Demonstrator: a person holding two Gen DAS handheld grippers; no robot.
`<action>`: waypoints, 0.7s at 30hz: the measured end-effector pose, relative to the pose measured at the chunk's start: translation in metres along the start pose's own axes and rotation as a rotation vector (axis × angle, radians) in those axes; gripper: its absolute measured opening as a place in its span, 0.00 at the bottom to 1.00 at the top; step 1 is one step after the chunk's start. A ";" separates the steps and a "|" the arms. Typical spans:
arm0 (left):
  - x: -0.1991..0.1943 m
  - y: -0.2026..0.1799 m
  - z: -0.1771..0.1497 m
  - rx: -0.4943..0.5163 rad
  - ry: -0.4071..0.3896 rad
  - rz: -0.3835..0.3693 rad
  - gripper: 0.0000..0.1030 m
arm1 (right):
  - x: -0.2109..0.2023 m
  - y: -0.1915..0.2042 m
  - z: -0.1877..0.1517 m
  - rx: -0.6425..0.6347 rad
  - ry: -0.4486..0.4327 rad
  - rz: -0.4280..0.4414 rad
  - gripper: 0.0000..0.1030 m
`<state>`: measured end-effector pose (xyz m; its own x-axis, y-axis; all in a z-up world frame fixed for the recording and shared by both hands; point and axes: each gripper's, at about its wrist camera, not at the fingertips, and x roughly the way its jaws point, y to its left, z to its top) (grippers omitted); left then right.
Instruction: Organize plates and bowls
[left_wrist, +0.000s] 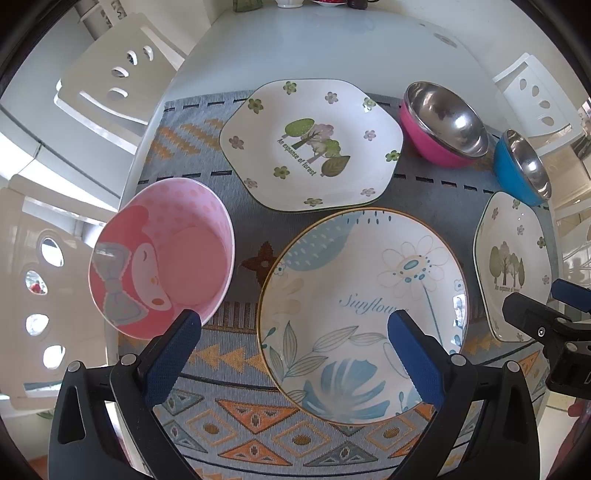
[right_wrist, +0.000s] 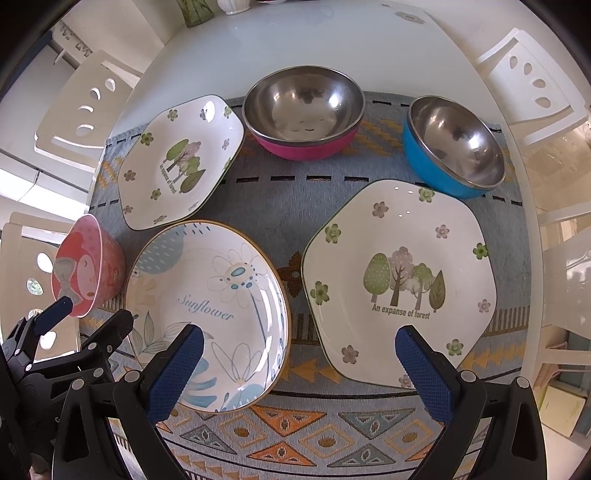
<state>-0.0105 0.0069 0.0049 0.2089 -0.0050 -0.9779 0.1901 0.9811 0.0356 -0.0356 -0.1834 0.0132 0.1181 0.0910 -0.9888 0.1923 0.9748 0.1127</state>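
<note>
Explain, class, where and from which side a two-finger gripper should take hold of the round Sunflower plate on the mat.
Grip the Sunflower plate by its raised gold-edged rim on the near side, probably with the left gripper, which hangs open above it. The plate lies flat on the woven mat, so only the upturned lip gives the fingers anything to pinch: one finger under the edge, one inside. The near edge is free; the pink cup crowds its left.

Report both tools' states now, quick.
Left tool: open, holding nothing, above the round Sunflower plate.
Right tool: open, holding nothing, above the patterned blue mat.
</note>
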 end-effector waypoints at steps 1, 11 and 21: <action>0.000 0.000 0.000 -0.002 0.003 0.002 0.98 | 0.000 0.000 0.000 0.001 0.001 0.000 1.00; 0.002 0.001 0.000 -0.010 0.009 0.009 0.98 | 0.004 0.006 0.000 -0.017 0.010 0.026 1.00; 0.004 0.004 0.000 -0.019 0.016 0.015 0.98 | 0.009 0.011 -0.003 -0.034 0.034 0.057 1.00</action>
<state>-0.0093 0.0107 0.0012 0.1965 0.0128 -0.9804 0.1687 0.9846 0.0467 -0.0350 -0.1713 0.0050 0.0948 0.1530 -0.9837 0.1534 0.9741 0.1663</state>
